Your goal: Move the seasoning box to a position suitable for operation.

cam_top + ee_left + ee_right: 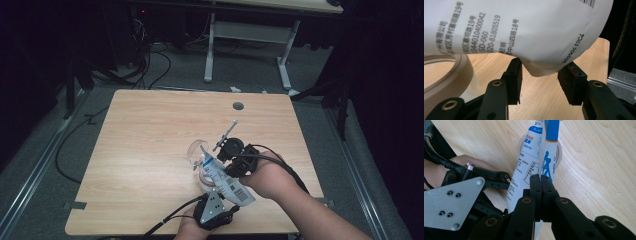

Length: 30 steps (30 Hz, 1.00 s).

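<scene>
A white and blue printed pouch (pixel 227 181) hangs tilted over the table's near middle, held between both hands. My right gripper (pixel 541 178) is shut on the pouch's (pixel 524 157) thin edge seam; in the high view it (pixel 231 159) sits just right of the pouch's upper end. My left gripper (pixel 543 73) is under the pouch's (pixel 524 30) lower end, jaws apart. A creased corner dips between the jaws, with wood showing on both sides of it. The jaw tips meet the bulging underside. From above, the left gripper (pixel 216 200) is at the front edge.
A beige tape roll (pixel 446 72) lies on the wooden table (pixel 150 130) under the pouch, also visible as a tape roll (pixel 561 153) behind it. A clear round thing (pixel 196 149) sits by the pouch's far end. A round hole (pixel 238 106) marks the tabletop's far side.
</scene>
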Motion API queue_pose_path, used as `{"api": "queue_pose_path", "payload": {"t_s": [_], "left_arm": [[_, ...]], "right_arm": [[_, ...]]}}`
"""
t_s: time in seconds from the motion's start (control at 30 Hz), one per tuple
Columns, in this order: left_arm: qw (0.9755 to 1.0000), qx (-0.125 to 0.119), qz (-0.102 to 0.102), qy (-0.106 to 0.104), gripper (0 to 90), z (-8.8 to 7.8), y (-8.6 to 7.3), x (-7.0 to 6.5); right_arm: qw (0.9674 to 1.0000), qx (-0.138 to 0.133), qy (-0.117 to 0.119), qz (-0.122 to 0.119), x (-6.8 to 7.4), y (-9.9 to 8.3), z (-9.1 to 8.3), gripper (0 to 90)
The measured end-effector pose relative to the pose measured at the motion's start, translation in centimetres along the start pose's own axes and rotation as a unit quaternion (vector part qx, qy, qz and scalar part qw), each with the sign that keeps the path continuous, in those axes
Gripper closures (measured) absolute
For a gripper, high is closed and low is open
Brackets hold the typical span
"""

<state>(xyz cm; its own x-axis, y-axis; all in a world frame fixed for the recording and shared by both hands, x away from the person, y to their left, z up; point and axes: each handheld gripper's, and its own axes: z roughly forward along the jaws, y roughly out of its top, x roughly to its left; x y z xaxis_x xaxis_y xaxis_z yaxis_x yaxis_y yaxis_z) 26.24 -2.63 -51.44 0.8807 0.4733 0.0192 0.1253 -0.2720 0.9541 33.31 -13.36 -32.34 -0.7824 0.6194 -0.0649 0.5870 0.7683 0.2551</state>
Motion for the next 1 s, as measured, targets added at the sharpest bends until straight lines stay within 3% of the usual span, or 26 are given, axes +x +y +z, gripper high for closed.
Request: {"api": "queue_pose_path", "payload": {"t_s": [1.0], "left_arm": [[1.0000, 0.003, 0.000, -0.002, 50.8, -0.83, -0.75, 0.23]], "right_arm": [[1.0000, -0.004, -0.003, 0.003, -0.19, 0.06, -0.25, 89.9]]}}
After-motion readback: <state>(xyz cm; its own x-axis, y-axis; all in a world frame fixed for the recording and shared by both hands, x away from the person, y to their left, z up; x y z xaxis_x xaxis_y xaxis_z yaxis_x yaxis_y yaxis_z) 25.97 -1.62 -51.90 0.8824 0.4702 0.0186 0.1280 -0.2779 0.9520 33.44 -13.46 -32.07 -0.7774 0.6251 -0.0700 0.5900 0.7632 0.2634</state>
